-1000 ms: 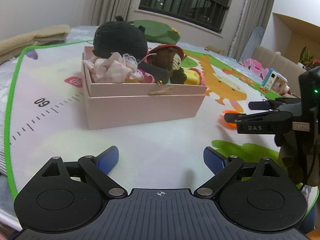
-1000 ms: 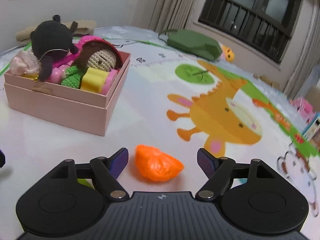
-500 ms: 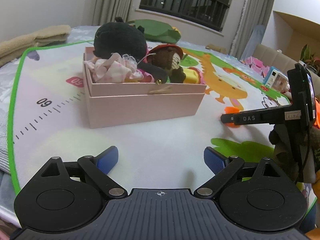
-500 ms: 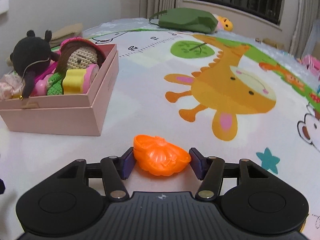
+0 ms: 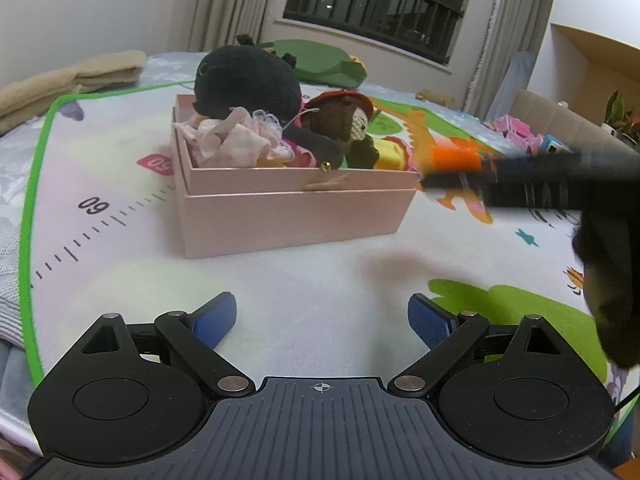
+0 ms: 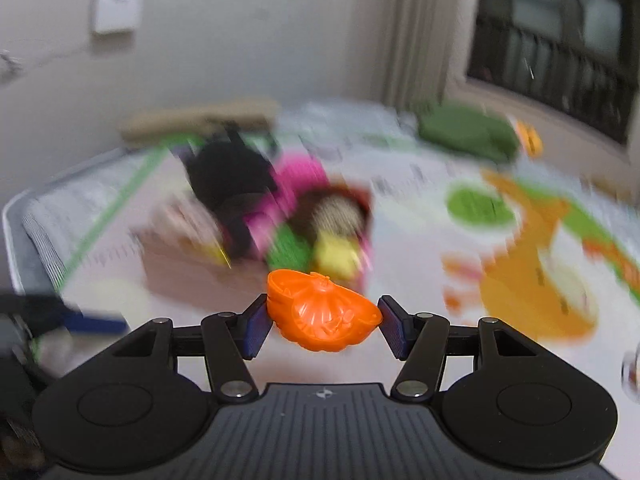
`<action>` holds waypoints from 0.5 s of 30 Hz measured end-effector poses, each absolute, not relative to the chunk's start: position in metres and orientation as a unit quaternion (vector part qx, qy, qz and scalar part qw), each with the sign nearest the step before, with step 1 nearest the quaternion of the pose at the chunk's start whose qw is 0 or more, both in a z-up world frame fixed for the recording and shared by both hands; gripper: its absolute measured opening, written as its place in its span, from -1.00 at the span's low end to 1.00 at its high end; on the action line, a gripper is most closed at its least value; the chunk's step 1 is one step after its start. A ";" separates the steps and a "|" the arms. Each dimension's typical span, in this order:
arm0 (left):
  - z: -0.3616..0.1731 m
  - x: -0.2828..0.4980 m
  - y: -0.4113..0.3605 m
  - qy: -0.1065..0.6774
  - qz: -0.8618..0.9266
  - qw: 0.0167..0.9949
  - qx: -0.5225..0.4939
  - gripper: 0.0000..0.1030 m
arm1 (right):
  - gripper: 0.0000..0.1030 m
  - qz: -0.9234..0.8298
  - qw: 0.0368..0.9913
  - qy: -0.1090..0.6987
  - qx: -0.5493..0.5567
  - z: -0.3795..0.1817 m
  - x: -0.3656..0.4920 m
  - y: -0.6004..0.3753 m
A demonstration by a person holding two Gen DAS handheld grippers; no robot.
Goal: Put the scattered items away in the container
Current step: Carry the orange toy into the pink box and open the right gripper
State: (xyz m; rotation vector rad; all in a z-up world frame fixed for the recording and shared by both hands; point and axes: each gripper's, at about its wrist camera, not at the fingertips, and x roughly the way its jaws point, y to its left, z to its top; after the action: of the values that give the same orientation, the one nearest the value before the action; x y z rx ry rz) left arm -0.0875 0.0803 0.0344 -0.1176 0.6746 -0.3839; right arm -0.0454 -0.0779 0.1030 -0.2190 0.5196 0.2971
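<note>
My right gripper is shut on an orange plastic shell toy, lifted off the mat. In the left wrist view the same orange toy shows blurred at the tip of the right gripper, just off the pink box's right end. The pink box sits on the play mat, packed with a black plush, a brown crochet doll and pink frilly cloth. My left gripper stands open over bare mat, in front of the box, with nothing between its fingers.
The play mat has a green border at the left. A folded beige blanket lies at the back left and a green cushion behind the box. Small toys lie at the far right by a sofa.
The right gripper closed on the orange toy, lifted it off the mat and swung it left toward the pink box. The left gripper stayed still.
</note>
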 end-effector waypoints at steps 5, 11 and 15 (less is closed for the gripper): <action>0.034 -0.087 0.083 0.329 -0.184 0.924 -0.059 0.86 | 0.14 0.160 0.956 0.198 -0.145 0.123 -0.012 -0.036; 0.032 -0.087 0.092 0.328 -0.169 0.927 -0.070 0.91 | 0.48 0.151 0.950 0.223 -0.157 0.103 0.015 -0.027; 0.030 -0.082 0.094 0.324 -0.152 0.930 -0.079 0.94 | 0.59 0.139 0.951 0.235 -0.143 0.090 0.004 -0.047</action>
State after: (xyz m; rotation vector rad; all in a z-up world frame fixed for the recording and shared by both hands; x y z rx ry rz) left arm -0.0824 0.0944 0.0298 -0.1614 0.6643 -0.3110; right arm 0.0041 -0.0472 0.0904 -0.2902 0.4787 0.2834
